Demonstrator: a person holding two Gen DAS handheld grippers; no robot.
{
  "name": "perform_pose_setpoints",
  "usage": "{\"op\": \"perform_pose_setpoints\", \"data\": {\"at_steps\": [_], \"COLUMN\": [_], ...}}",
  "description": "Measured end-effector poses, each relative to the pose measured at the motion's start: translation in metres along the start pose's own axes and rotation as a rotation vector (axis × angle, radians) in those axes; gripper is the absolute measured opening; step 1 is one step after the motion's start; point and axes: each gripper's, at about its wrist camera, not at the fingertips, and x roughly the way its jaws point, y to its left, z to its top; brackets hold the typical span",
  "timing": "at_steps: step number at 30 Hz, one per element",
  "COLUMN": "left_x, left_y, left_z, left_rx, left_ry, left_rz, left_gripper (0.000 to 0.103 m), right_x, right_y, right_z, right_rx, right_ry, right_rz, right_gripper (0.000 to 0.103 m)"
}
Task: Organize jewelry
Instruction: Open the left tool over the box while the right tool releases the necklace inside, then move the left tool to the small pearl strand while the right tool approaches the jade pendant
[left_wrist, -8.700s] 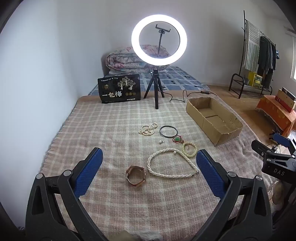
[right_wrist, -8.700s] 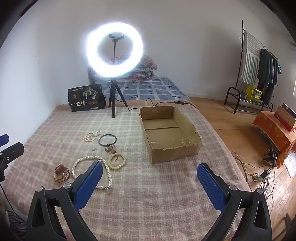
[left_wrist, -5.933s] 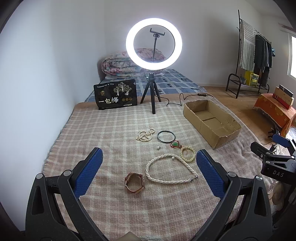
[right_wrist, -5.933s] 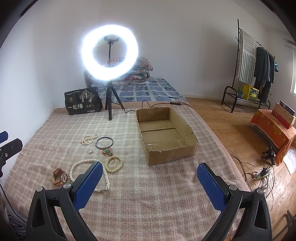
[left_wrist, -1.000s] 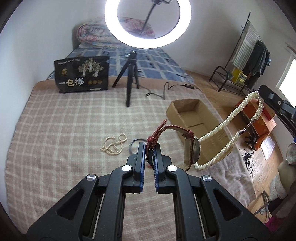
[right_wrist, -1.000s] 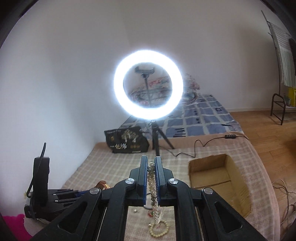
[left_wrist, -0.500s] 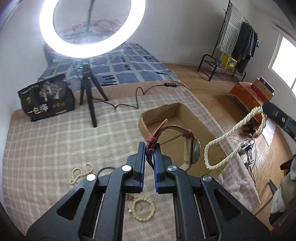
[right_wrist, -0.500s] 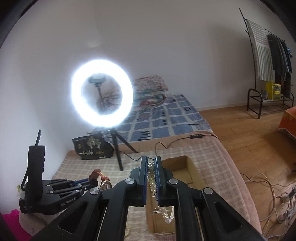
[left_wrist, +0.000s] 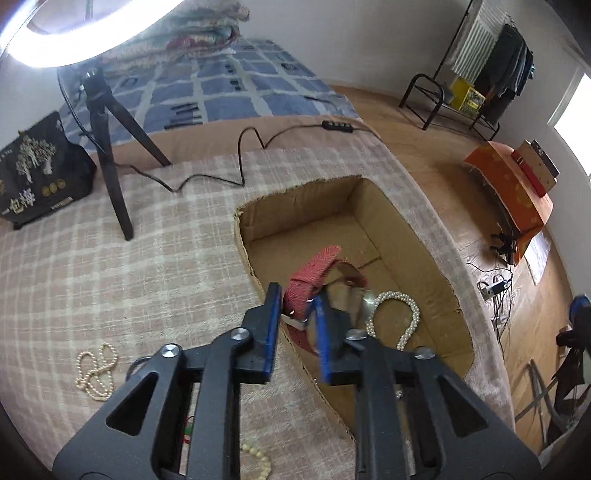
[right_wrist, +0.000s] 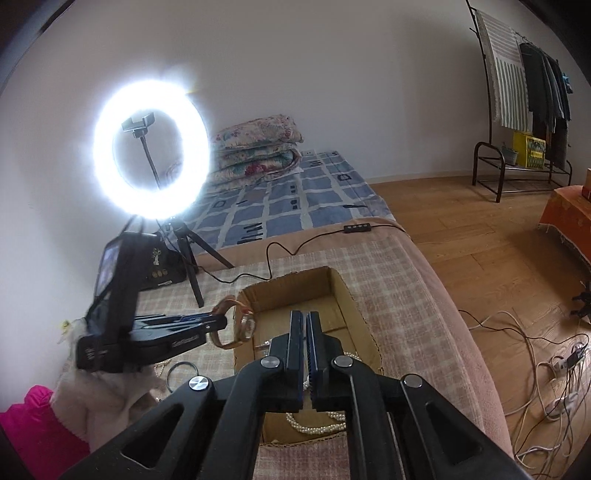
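The left gripper (left_wrist: 295, 314) hung over the near left edge of the cardboard box (left_wrist: 436, 266), its blue fingers (left_wrist: 271, 314) a little apart with the red watch strap (left_wrist: 308, 275) between them; whether they gripped it I could not tell. The watch (left_wrist: 354, 295) face looked blurred. Inside the box, just right of the watch, lay the pearl necklace (left_wrist: 406, 317). On the checked blanket (left_wrist: 129, 266) to the near left sat a small pearl strand (left_wrist: 96, 371), and a beaded bracelet (left_wrist: 258, 461) nearer still. Farther left stood a black tripod (left_wrist: 110, 155) under a ring light (left_wrist: 55, 51).
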Motion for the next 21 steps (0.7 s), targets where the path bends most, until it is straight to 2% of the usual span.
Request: {"op": "perform_pose_setpoints", "data": {"at_steps": [2, 4, 5, 9, 11, 15, 21], "left_x": [0.002, 0.000, -0.002, -0.011, -0.016, -0.034, -0.087], "left_y": [0.000, -0.002, -0.002, 0.003, 0.005, 0.010, 0.033], "left_z": [0.000, 0.001, 0.002, 0.006, 0.007, 0.006, -0.002], "left_rx": [-0.007, 0.005, 0.007, 0.000, -0.003, 0.019, 0.060], "left_ry": [-0.003, -0.020, -0.024, -0.052, -0.058, -0.088, -0.173], "left_rz": [0.010, 0.024, 0.026, 0.046, 0.048, 0.067, 0.128], "left_gripper": [0.036, 0.041, 0.047, 0.049, 0.049, 0.049, 0.049], "right_x": [0.003, 0.005, 0.007, 0.005, 0.002, -0.002, -0.008], "right_y": [-0.002, -0.004, -0.005, -0.006, -0.005, -0.003, 0.012], "right_z": [-0.003, -0.004, -0.005, -0.007, -0.005, -0.005, -0.009], "right_rx": [0.013, 0.012, 0.009, 0.007, 0.010, 0.008, -0.036], "right_ry": [0.008, 0.019, 0.026, 0.010, -0.001, -0.017, -0.028], "right_rz": [-0.001, -0.021, -0.023, -0.062, -0.062, -0.069, -0.057], "right_gripper": [0.029, 0.032, 0.034, 0.064, 0.066, 0.081, 0.081]}}
